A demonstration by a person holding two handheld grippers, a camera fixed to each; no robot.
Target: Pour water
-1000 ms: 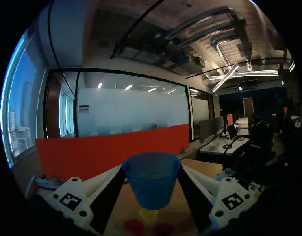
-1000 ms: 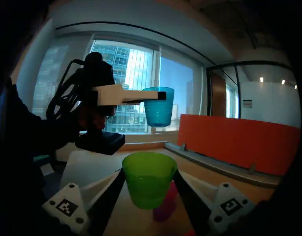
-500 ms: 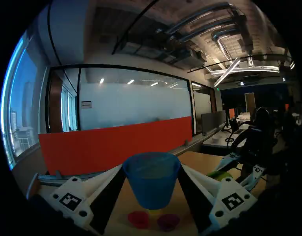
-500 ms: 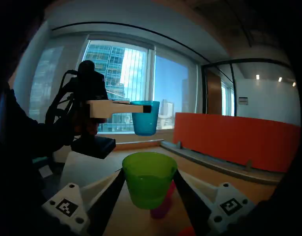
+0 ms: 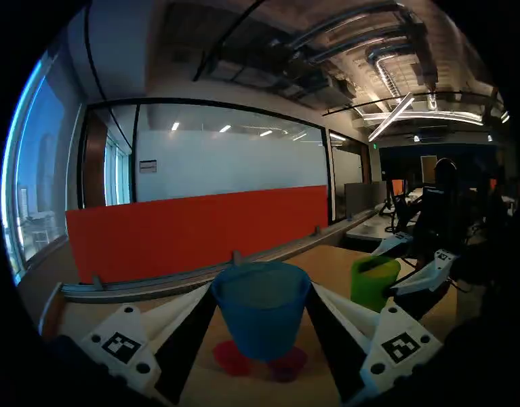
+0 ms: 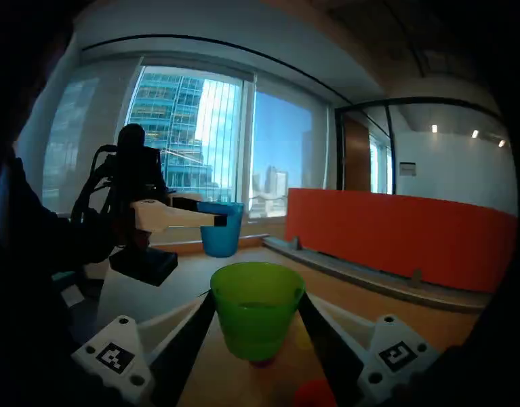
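Blue cup [image 5: 261, 312] is upright, pinched between both fingers of the left tool [image 5: 261, 293], with red cup [image 5: 230, 357] and magenta cup [image 5: 287, 361] on the wooden surface [image 5: 331, 261] just behind its base; can't tell if it touches the surface. Green cup [image 6: 257, 312] is also upright, clamped on both sides by the right tool [image 6: 257, 298]; in left gripper view it's right of the blue cup, not touching. Orange partition [image 5: 192, 230] runs along the surface's far edge, and windows [image 6: 192, 142] are behind the left tool.
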